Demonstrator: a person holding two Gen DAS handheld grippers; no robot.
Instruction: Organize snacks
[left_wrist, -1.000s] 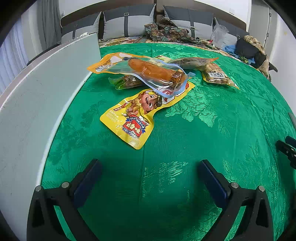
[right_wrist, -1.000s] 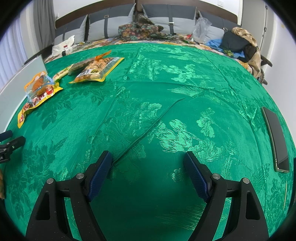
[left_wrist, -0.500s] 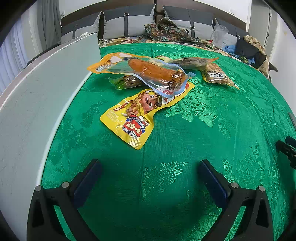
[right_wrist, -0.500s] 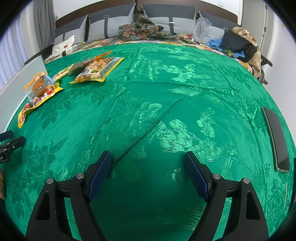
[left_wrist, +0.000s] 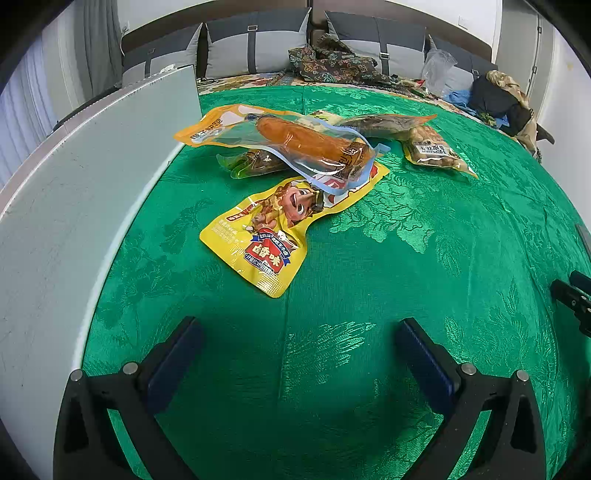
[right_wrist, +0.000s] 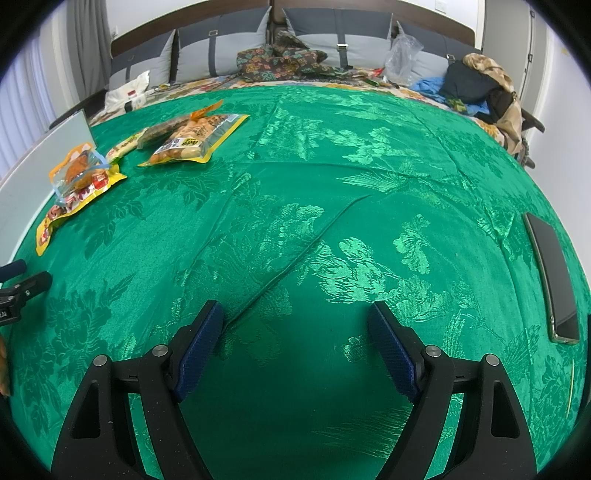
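The left claw stands wide, nothing between its blue pads, poised above bare green cloth. Just ahead of it lies a yellow snack pouch with a cartoon face, flat on the cloth. Its far end is tucked under a clear pouch holding an orange sausage, which lies tilted across the heap. A greenish packet peeks from beneath that pouch, and a dark packet and a bag of pale round snacks lie beyond to the right. A white panel runs along the cloth's left edge, close to the heap.

The right claw is also spread wide and empty, over a creased patch of the cloth. The snack heap sits well away at its far left. A dark phone lies near the cloth's right edge. Grey cushions and piled clothes line the back.
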